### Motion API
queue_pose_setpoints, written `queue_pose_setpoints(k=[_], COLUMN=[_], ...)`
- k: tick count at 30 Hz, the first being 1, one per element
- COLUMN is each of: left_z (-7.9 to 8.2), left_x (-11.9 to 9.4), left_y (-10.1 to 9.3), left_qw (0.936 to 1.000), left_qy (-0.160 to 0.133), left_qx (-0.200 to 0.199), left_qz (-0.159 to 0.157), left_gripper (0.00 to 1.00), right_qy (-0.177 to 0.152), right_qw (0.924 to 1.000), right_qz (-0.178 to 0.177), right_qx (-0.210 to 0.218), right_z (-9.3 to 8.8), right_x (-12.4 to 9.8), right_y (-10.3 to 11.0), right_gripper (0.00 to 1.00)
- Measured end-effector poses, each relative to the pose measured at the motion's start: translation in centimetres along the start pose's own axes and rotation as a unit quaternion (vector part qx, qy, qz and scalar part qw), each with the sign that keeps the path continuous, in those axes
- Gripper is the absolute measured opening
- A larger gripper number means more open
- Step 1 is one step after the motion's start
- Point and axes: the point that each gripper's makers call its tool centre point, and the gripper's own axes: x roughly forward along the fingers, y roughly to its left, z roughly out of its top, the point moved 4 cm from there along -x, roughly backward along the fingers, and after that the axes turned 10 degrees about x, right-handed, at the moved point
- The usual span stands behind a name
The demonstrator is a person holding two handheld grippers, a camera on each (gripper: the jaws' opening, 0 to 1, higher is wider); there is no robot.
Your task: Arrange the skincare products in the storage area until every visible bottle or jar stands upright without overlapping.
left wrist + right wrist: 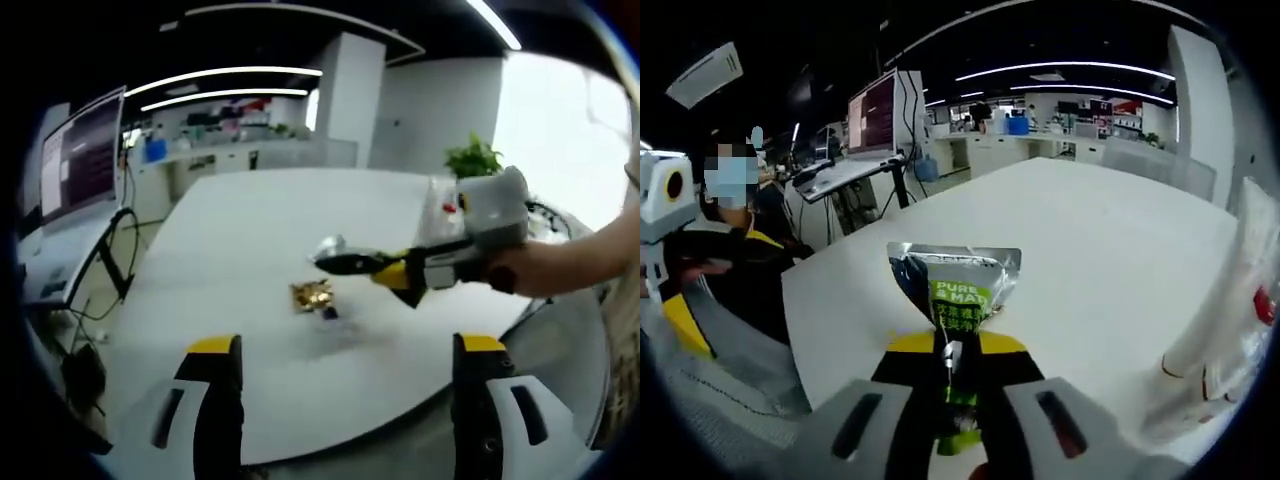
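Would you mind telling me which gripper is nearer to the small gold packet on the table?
Right. The right gripper, shut on a silver sachet, hovers just above the gold packet; the left gripper sits open, farther back.

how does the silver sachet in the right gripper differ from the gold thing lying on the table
The silver sachet is clamped in the right gripper and held up off the white table; the gold packet lies loose on the table, touched by neither gripper. The sachet is flat and smooth, with a green label; the gold packet looks crumpled, its print too blurred to read. Both are shiny foil packs.
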Motion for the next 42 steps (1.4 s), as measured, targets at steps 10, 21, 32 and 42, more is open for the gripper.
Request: queue_pose_setpoints(k=[10,21,32,42], left_z=[0.9,3.9,7.4,9.3], left_x=[0.0,0.5,0.8,0.4], left_y=[-0.6,-3.4,-4.8,-4.7], left_qw=[0.9995,0.9882,0.9543,0.9307], left_qy=[-0.005,-0.054,-0.125,-0.163], left_qx=[-0.021,-0.101,-0.218,-0.273], left_qz=[-0.025,-0.102,-0.163,-0.181], left_gripper=[0.86,0.86,0.72,0.52], right_qy=[-0.033,-0.066,-0.086,-0.108], right_qw=[0.9987,0.9961,0.9951,0.9914], right_qz=[0.034,0.043,0.041,0.071], right_qx=[0.019,0.040,0.027,-0.021], right_z=[1.5,2.4,2.6,3.6], right_x=[-2.8,-5.9,-8.5,-9.1], right_y=[3.4,5.0,6.0,7.8], right_gripper=[0.11,0.11,0.11,0.12])
